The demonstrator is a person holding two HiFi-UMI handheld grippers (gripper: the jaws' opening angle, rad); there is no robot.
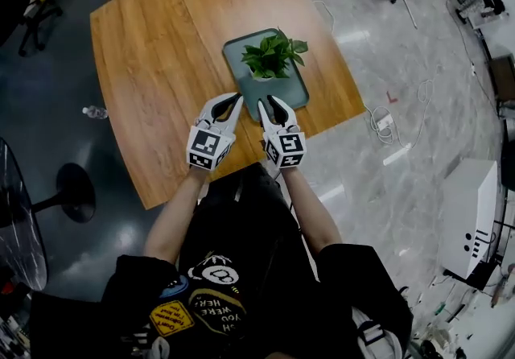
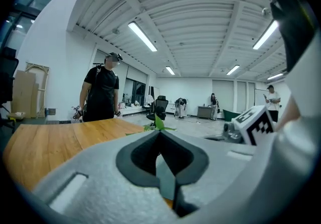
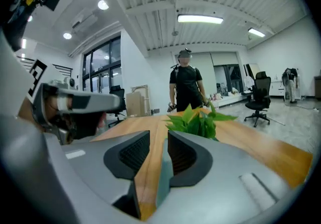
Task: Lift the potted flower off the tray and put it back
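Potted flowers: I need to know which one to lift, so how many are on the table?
1. The potted flower stands on the tray, toward the table's right side in the head view; no other shows.

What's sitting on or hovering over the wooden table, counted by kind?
Grey-green rectangular tray: 1
Leafy green potted flower: 1
White two-jaw grippers, left gripper and right gripper: 2
Total: 4
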